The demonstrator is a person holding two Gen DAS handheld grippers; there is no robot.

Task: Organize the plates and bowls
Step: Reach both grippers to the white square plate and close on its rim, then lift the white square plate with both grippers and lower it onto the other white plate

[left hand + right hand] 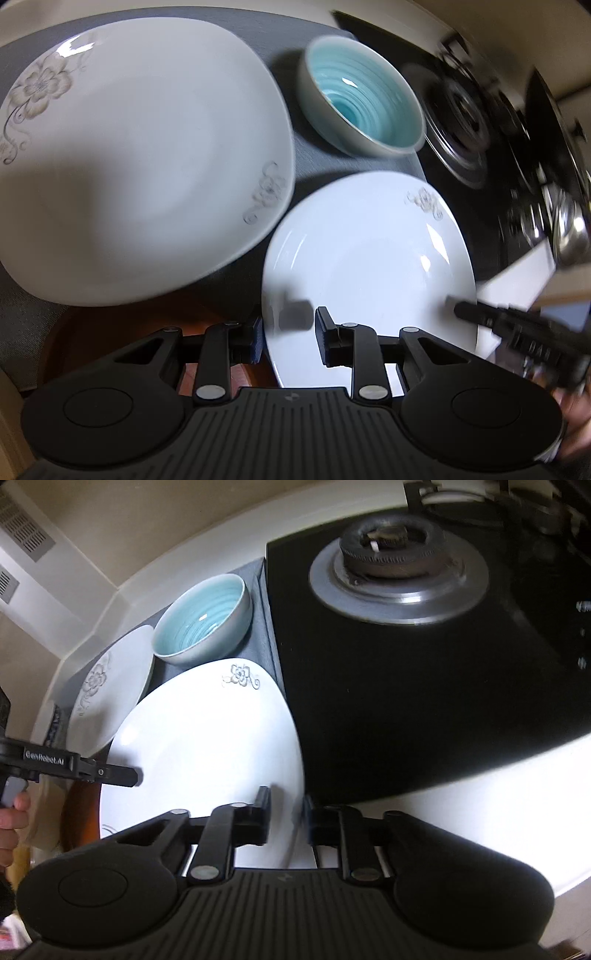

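Note:
A small white plate point(365, 273) with a grey flower print is held between both grippers. My left gripper point(290, 330) straddles its near left rim, jaws closed onto the edge. My right gripper point(286, 812) pinches the plate point(207, 738) at its right rim; it also shows in the left wrist view point(480, 314). A larger white flowered plate point(140, 158) lies to the left on a grey mat point(317, 162), also seen in the right wrist view point(107, 694). A bowl with a light blue inside point(364, 99) stands behind, also in the right wrist view point(203, 627).
A black gas hob point(424, 686) with a burner point(391, 546) lies right of the mat. A white counter edge point(461, 819) runs in front of it. A brown dish point(110, 332) lies under the plates. A blue-patterned dish edge point(55, 723) shows at far left.

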